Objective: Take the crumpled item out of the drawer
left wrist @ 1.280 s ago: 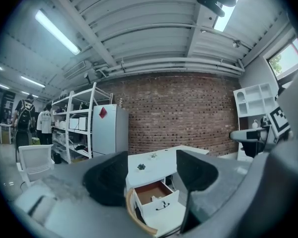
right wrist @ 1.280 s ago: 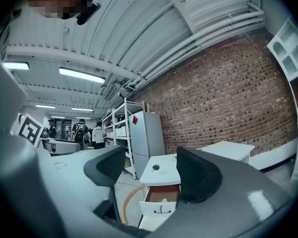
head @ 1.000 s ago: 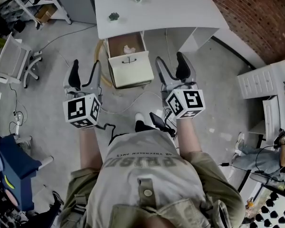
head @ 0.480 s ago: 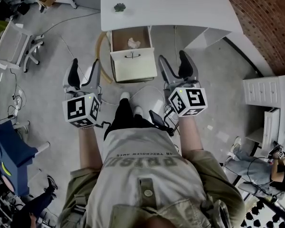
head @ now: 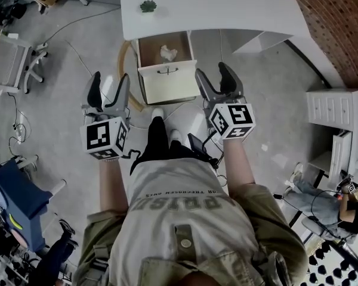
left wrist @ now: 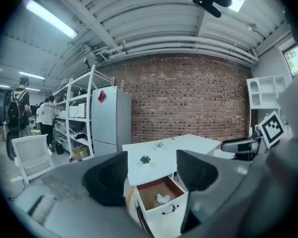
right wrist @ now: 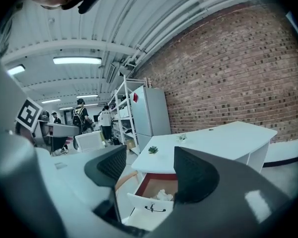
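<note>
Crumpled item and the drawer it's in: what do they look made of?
Crumpled item: white, with soft irregular folds, likely tissue or paper; too small to be sure. Drawer: smooth matte white front, brown inside, probably painted or laminated board.

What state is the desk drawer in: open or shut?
Open. The drawer stands pulled out from under the white desk, its brown interior exposed with the crumpled white item lying inside.

The head view looks steeply down over the person (head: 185, 219) onto the desk (head: 227, 8) and open drawer (head: 167, 87) ahead. Each gripper view faces forward along its fingers (left wrist: 107, 180) toward the brick wall (left wrist: 188, 98); all share desk and drawer.
</note>
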### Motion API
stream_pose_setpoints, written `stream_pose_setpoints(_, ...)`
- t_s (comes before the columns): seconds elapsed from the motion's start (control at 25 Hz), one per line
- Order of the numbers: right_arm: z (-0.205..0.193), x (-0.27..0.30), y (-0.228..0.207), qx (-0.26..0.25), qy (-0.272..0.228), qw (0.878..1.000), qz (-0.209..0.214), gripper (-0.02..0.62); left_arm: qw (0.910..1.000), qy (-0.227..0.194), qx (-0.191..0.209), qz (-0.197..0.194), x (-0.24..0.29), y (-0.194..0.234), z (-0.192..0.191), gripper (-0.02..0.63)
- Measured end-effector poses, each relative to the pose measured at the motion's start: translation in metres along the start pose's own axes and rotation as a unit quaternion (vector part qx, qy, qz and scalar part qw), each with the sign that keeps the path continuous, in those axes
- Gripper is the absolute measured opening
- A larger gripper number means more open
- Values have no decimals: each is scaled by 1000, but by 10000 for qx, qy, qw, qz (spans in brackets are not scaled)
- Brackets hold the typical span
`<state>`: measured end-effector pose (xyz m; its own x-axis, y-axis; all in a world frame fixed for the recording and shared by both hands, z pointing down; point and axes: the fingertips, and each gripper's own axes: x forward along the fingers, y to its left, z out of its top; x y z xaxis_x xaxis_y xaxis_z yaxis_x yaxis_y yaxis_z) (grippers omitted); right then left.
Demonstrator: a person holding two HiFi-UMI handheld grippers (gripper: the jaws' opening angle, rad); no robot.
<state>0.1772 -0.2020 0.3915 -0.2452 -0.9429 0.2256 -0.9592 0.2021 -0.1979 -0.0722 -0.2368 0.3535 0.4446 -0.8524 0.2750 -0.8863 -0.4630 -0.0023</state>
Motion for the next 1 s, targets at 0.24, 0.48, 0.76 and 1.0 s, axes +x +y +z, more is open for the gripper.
stream_pose_setpoints(0.24, -31, 61, -14, -246, 581, 9980, 49, 302, 9992, 341, -82, -202, 32, 11, -27, 313)
stream_pose_setpoints(0.48, -70, 127, -13, -627, 1263, 9889, 476, 299, 9975, 592, -151, -343, 53, 24, -49, 313)
stream_pose_setpoints(0.76, -140, 192, -15, -1102, 2229, 9645, 890, 291, 9954, 786, -245, -499, 73, 32, -75, 314)
stream_pose_setpoints(1.0, -196, 229, -22, -1547, 2914, 9363, 1201, 268, 9941, 914, -115, -573, 80, 37, -97, 314)
